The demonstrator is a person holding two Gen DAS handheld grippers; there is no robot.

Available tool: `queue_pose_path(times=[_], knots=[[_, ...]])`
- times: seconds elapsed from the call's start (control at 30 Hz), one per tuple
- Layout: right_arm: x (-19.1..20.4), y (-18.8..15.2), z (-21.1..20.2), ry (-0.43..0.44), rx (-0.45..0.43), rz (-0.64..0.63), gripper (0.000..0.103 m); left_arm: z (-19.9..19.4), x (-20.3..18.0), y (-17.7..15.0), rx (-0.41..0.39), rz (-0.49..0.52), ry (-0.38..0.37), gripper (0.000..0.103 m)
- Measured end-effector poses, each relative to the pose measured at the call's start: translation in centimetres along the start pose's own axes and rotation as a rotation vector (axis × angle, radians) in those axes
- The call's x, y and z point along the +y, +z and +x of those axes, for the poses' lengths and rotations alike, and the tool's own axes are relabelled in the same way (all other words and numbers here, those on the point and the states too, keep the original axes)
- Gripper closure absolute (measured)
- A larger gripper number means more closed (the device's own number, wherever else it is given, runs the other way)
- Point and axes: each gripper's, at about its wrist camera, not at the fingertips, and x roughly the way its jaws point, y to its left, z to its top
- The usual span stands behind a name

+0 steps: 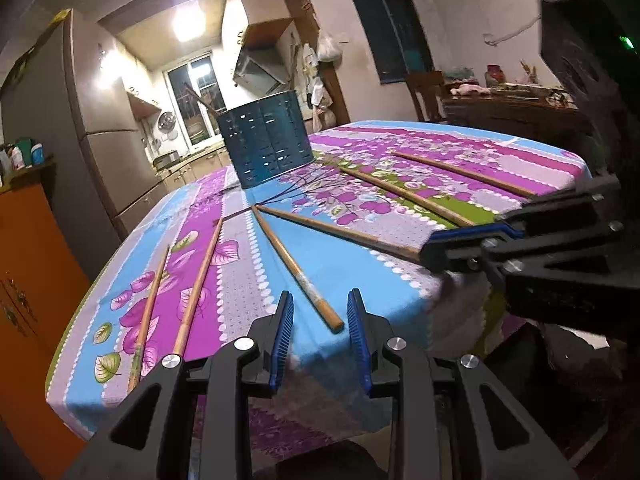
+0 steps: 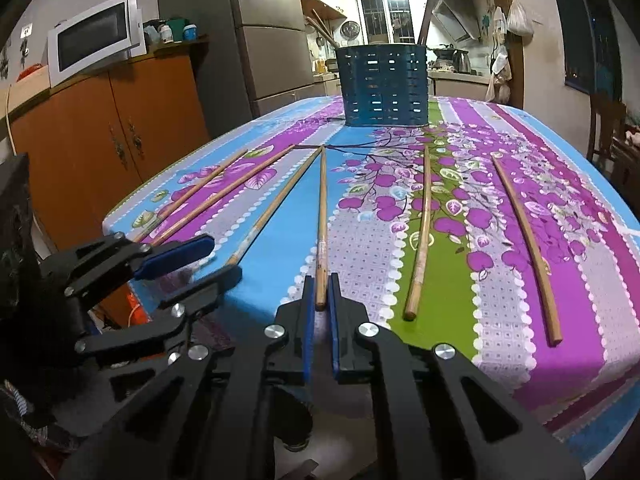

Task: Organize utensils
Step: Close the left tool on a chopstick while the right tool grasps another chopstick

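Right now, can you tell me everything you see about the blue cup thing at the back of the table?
The blue holder is a tall, upright container with rows of small slots cut through its walls, so light shines through. It looks like painted metal or plastic; I cannot tell which. It stands at the far end of the flowery tablecloth, beyond the six chopsticks lying on the cloth. A couple of brown sticks poke out of its top, leaning left. No gripper touches it.

The right gripper (image 2: pixel 321 294) pinches a chopstick (image 2: pixel 322 216) at the table's (image 2: pixel 500 332) near edge; five more lie alongside.
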Motion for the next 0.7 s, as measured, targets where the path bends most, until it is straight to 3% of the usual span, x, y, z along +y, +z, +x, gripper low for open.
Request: queue_pose_path(times=[0.07,0.1,0.13,0.7], knots=[[-0.1,-0.1,-0.1,0.007,-0.005,0.009,0.098,0.0,0.1,0.0,0.004,-0.005,-0.001,0.074],[-0.1,0.0,-0.2,0.006,-0.010,0.010,0.098,0.1,0.2,0.0,0.005,-0.005,-0.002,0.087],[-0.1,0.0,-0.3,0.007,-0.016,0.012,0.098,0.2,0.3,-0.1,0.012,-0.004,-0.004,0.092],[0.9,-0.5,0.3,-0.019,-0.045,-0.045,0.092,0.2,0.9,-0.7,-0.003,-0.021,0.064,0.090]])
